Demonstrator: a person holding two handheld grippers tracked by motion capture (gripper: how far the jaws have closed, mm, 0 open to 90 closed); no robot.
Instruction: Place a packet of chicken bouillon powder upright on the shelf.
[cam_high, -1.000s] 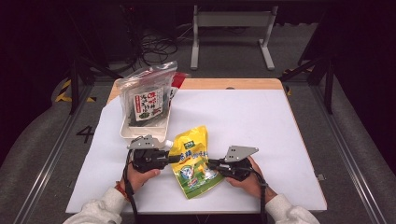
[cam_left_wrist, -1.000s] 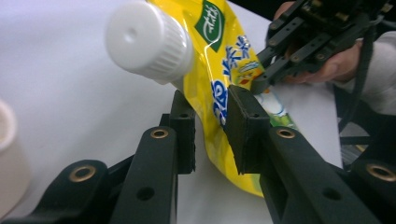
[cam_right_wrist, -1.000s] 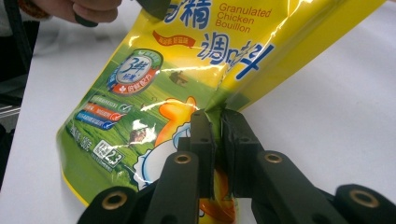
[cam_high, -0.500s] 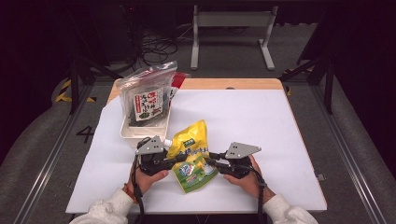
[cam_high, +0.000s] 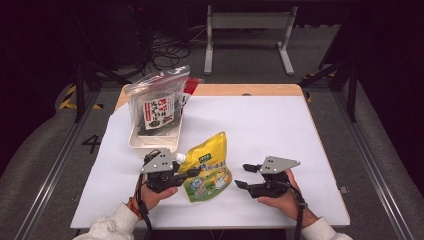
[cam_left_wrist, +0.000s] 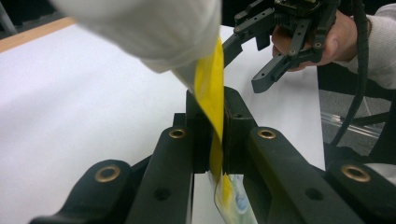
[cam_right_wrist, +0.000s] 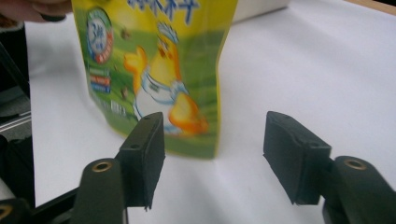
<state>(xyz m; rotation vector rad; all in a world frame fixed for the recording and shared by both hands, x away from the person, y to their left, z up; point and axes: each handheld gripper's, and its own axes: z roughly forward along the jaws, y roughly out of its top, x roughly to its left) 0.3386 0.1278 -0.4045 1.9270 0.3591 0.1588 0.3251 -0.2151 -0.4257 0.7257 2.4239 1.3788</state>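
One yellow pouch (cam_high: 207, 167), two tools

glossy yellow plastic pouch (cam_high: 207, 167), matt white table sheet (cam_high: 260, 125), wooden table edge (cam_high: 240, 89)

The high view looks forward and down from above the person's side. The left gripper view sits close behind its jaws, facing the right gripper (cam_left_wrist: 261, 56). Both gripper views share the yellow pouch (cam_right_wrist: 159, 60) between the tongs.
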